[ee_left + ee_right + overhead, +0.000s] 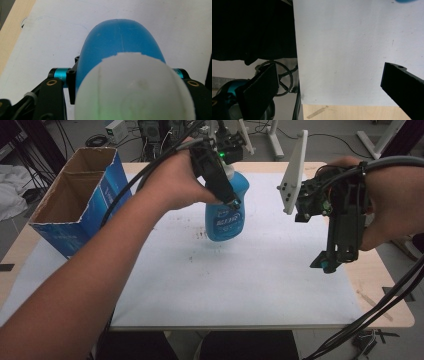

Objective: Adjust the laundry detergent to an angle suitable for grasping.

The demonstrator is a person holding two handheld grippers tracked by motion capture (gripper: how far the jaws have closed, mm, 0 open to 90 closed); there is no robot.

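Standing upright near the far middle of the white sheet [240, 285], one blue bottle [227, 212] with a white cap [135, 87] is pinched at its upper body between the jaws of the left gripper [220, 180]. Wide bare sheet is left around it to the near side and to the right. Over the right edge of the table [395, 300], the right gripper [332, 257] is held with jaws spread and nothing between them. One open cardboard box [75, 200] is seen at the far left corner, well apart from the bottle.
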